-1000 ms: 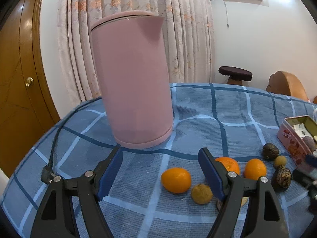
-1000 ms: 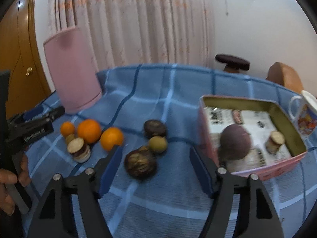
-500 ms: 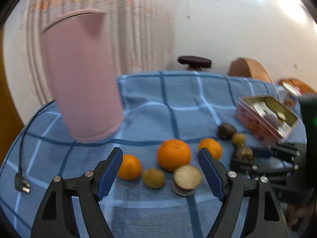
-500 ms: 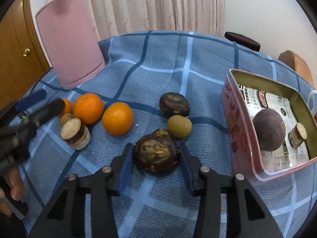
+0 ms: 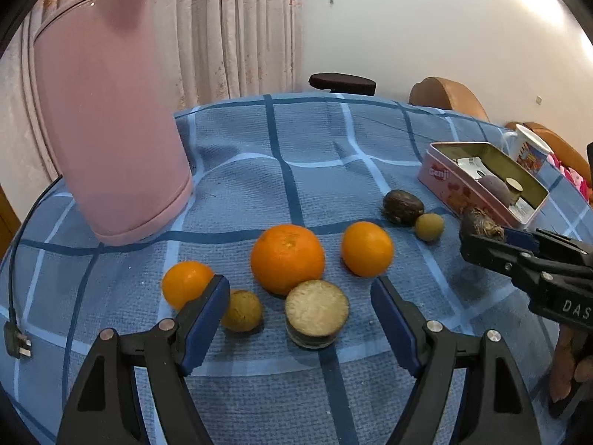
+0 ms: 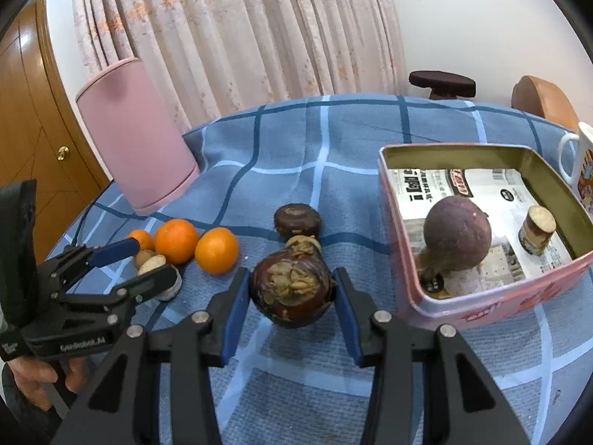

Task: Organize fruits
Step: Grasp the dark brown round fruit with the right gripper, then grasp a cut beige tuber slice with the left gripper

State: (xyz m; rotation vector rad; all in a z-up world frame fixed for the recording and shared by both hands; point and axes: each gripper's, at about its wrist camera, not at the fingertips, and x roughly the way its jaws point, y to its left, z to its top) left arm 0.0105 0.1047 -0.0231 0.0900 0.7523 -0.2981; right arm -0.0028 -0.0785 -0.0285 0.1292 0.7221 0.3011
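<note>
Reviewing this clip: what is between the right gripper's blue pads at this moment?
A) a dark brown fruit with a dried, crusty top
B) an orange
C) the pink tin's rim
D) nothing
A. In the right wrist view the right gripper has its pads pressed on either side of the dark brown fruit, beside the pink tin.

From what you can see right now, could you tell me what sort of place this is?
Probably a room in a home: floral curtains, a wooden door, and a table under a blue checked cloth with a pink kettle.
</note>
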